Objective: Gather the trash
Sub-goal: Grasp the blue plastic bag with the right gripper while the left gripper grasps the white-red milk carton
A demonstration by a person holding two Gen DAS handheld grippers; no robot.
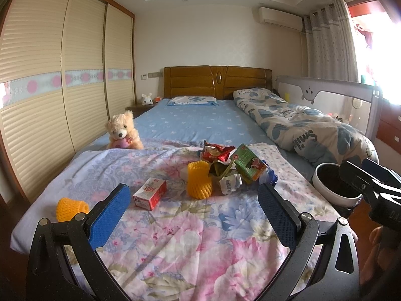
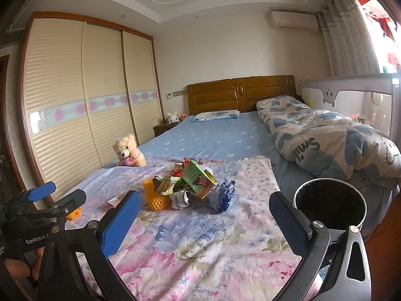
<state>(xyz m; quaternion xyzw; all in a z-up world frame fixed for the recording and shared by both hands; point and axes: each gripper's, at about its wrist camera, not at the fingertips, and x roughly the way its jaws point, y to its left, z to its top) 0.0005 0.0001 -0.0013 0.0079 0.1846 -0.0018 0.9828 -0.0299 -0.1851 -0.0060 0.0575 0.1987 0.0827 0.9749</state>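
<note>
Left gripper [image 1: 193, 215]: jaws spread wide, nothing between the blue pads, hovering low over the floral blanket [image 1: 200, 245] at the foot of the bed. Right gripper [image 2: 204, 223]: likewise spread and empty, over the same blanket, just left of the bin.

Step in hand, as judged: approach, with no piece of trash yet grasped.

Trash, outward from the left gripper: red-and-white carton [image 1: 150, 193] lying flat, nearest the left pad; yellow foam net sleeve [image 1: 199, 179] standing upright beside it; a second orange-yellow net [image 1: 71, 208] apart, near the bed's left edge. Beyond these a heap: crumpled white wrapper [image 1: 229, 184], green drink carton [image 1: 246, 164], blue foil [image 2: 221, 197], red snack bag [image 1: 215, 151], touching or overlapping.

Container: round bin [image 2: 330, 205], white outside with a dark liner, at the bed's right edge beside the right gripper. Interior reads dark; no contents discernible.

Next move, as judged: close on one loose piece, probably the carton or the upright net, then carry it right to the bin mouth.
</note>
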